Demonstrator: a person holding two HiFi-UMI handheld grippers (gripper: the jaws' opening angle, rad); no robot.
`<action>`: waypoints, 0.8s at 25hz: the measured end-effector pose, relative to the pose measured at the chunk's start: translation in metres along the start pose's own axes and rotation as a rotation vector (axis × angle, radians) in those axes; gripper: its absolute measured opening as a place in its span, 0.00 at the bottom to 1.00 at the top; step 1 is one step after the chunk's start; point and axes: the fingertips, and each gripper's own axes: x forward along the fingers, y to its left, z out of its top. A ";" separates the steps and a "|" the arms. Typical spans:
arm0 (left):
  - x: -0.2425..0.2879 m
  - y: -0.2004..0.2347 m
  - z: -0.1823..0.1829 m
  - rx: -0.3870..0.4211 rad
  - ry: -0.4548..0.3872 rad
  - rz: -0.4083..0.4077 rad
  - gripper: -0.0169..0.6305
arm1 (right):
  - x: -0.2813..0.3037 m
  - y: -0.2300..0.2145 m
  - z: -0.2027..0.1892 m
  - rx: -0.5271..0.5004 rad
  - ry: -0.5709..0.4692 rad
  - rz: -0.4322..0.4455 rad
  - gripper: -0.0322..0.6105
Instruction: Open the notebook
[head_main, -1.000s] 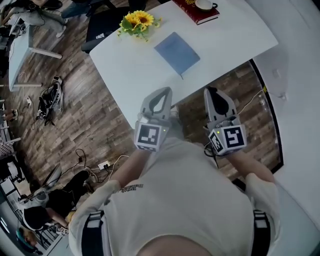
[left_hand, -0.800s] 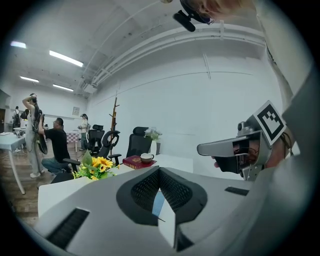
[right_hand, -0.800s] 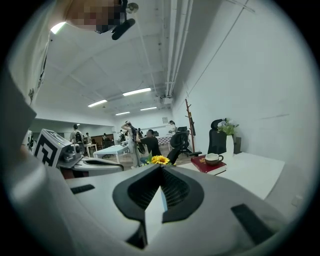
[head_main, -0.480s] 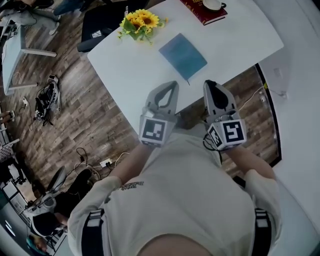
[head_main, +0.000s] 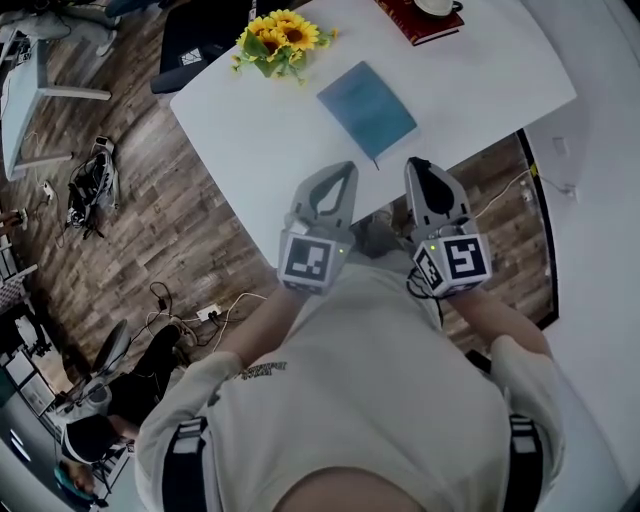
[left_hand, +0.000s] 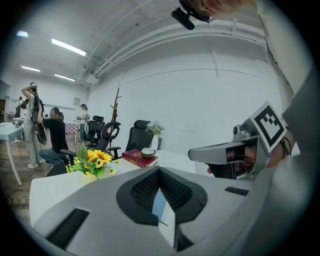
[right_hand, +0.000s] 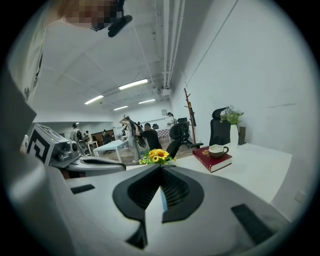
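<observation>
— While left tool (head_main: 345, 170) and right tool (head_main: 418, 165) are both closed and empty, where's the notebook (head_main: 367, 108)?
— Shut, flat on the tabletop (head_main: 250, 130), just ahead between both tips. Long axis slants far-left to near-right. Neither tool clearly nearer.

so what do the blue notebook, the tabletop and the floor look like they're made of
Notebook: matte blue cover, probably card or faux leather; no gloss, grain too small to tell. Tabletop: smooth white, likely laminate or painted board, even and unpatterned. Floor: brown planks with grain streaks; real wood or vinyl, can't tell.
</observation>
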 end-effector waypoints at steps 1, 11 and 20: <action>0.002 0.000 0.000 -0.004 0.003 0.002 0.05 | 0.001 -0.002 -0.001 -0.006 0.005 0.001 0.05; 0.055 0.010 -0.041 -0.078 0.162 0.008 0.05 | 0.043 -0.046 -0.025 -0.056 0.095 -0.009 0.20; 0.119 0.013 -0.127 -0.129 0.394 -0.020 0.05 | 0.109 -0.110 -0.110 0.001 0.330 -0.005 0.29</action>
